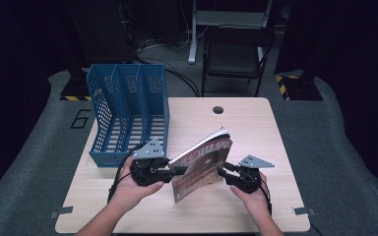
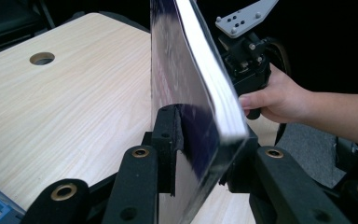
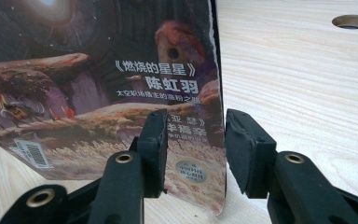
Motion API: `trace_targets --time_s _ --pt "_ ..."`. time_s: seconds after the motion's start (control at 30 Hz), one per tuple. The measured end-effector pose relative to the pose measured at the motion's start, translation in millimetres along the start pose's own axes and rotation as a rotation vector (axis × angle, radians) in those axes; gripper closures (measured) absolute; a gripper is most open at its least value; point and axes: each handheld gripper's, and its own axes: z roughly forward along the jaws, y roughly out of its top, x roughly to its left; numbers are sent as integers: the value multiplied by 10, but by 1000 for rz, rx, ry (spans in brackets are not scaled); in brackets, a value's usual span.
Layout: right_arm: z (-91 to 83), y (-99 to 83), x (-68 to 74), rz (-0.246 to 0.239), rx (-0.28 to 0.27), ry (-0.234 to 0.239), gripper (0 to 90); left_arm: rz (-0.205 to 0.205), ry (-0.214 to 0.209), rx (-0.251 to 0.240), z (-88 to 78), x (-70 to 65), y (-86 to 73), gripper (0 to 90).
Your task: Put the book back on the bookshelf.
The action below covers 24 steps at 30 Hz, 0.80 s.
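Magazine point(image 1: 202, 164) stands tilted on edge near the front middle of the wooden table point(image 1: 246, 123), held up between two hand-held grippers. In the high view the left gripper point(image 1: 176, 170) reaches in from nine o'clock, its hand point(image 1: 128, 187) curled round the grip with the forearm rising from the bottom edge at about seven o'clock. Its jaws are clamped on the magazine's lower corner — the left gripper view shows the thick page edge point(image 2: 219, 102) pinched between the black pads. The right gripper point(image 1: 222, 171) comes in from three o'clock, its hand point(image 1: 251, 194) below it at five o'clock. Its jaws stand narrowly apart astride the cover's edge point(image 3: 216, 116), one pad in front of the printed cover, the other just beside it — not closed. A blue file rack point(image 1: 128, 113) sits at ten o'clock, empty-slotted, apart from the magazine.
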Motion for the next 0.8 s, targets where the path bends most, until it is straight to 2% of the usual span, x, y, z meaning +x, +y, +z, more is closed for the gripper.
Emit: trace_targets --time_s 0.1,0.3,0.4,0.43,0.8 --pt "-1 -9 -4 4 0 -1 598 -10 -2 12 3 -19 56 707" --pt "-10 -9 -4 3 -1 3 598 15 8 55 31 -38 185 708" --pt "-13 -7 -4 6 -1 6 597 7 6 76 60 -43 236 726" --pt "-13 -8 -7 4 0 4 597 19 13 85 61 -34 254 735" --pt "-7 -10 -9 3 2 5 593 -4 15 123 115 -17 391 742"
